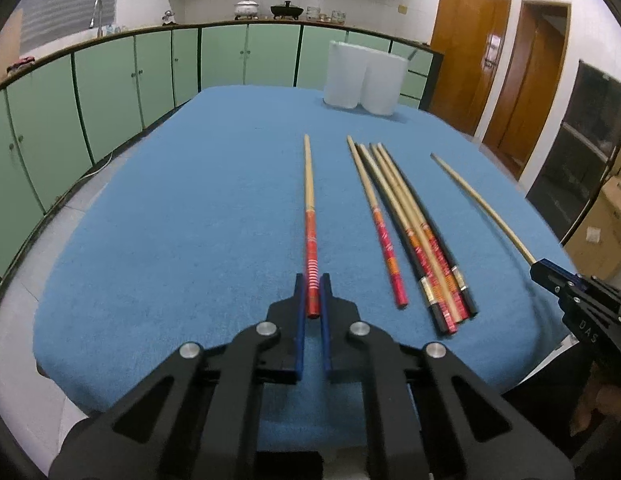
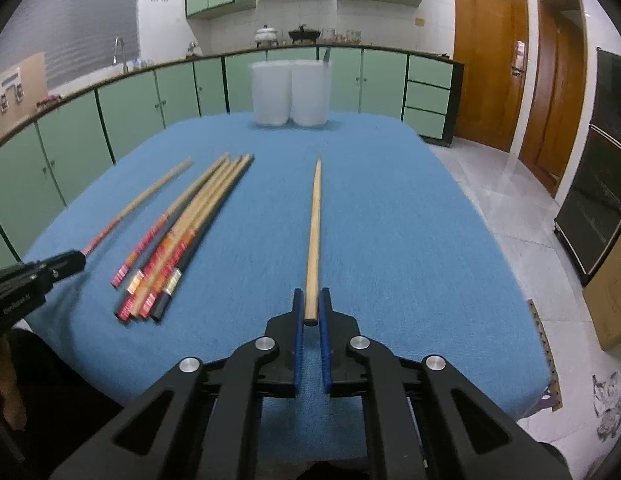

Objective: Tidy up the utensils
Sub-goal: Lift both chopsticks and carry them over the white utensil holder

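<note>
Item 1, left gripper (image 1: 312, 294): fingers clenched on the butt end of a red-handled chopstick (image 1: 309, 216), centre of the left wrist view; the stick runs away toward the upper middle of the frame, pale tip foremost; whether it rests on the cloth or is lifted clear cannot be told.

Item 2, right gripper (image 2: 311, 308): fingers clenched on the thick end of a plain wooden chopstick (image 2: 313, 232), centre of the right wrist view, point directed at the top of the frame; likewise lifted or resting, not determinable.

Item 3, chopstick bundle (image 1: 414, 232): several sticks, red, orange and black handles, lying close together right of centre in the left wrist view, left of centre in the right wrist view; one red-handled stick lies just beside the main group.

Item 4, two white cups (image 2: 290, 94): side by side at the far edge of the desk (image 1: 190, 200), which is covered in blue cloth; probable destination, in judgement only.

Handling notes: sticks judged light, stiff, slender and round, hence prone to roll and to pivot in a narrow grip; lacquered handles likely slick, bare wood less so; best taken at the thick handle end, squarely between the pads, as both are now.
</note>
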